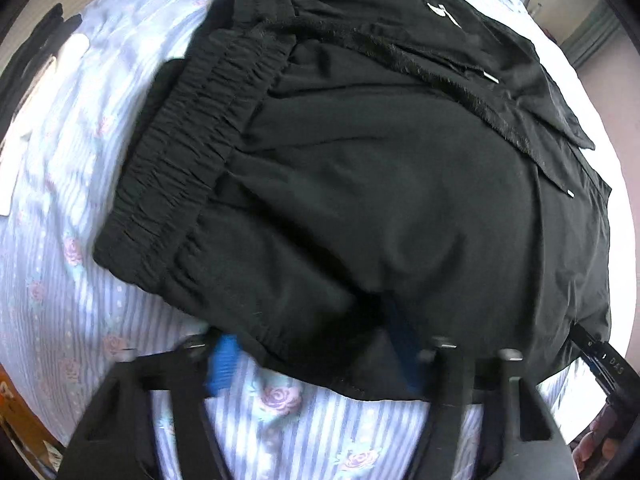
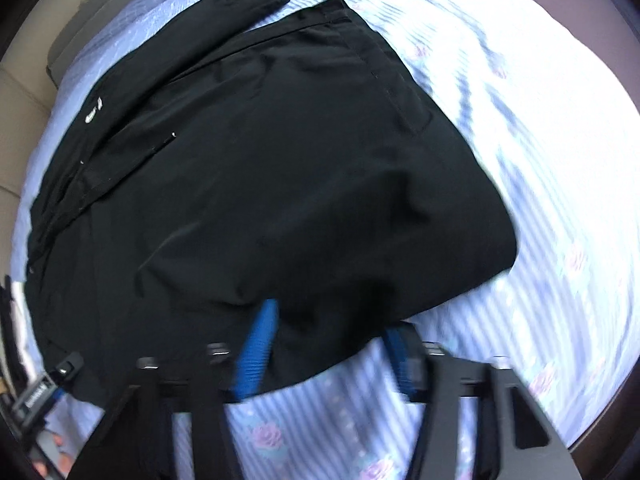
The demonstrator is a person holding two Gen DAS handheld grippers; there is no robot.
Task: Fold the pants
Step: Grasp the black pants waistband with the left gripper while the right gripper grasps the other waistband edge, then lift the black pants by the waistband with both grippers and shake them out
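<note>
Black pants (image 1: pixel 360 184) lie folded on the bed, elastic waistband (image 1: pixel 188 128) to the left in the left wrist view. My left gripper (image 1: pixel 312 354) points down at their near edge. One blue pad (image 1: pixel 224 364) rests on the sheet just outside the cloth, the other (image 1: pixel 400 340) sits in a dip of the fabric, and they stand apart. In the right wrist view the pants (image 2: pixel 280 160) fill the middle. My right gripper (image 2: pixel 328 354) straddles their near right corner, one fingertip (image 2: pixel 256 356) on the cloth, the other (image 2: pixel 400 356) over the sheet. Neither pair visibly pinches the fabric.
The bed sheet (image 1: pixel 72 240) is pale blue striped with pink roses and spreads around the pants. A white object (image 1: pixel 60 64) and dark items lie at the far left. The other gripper (image 2: pixel 44 384) shows at the lower left of the right wrist view.
</note>
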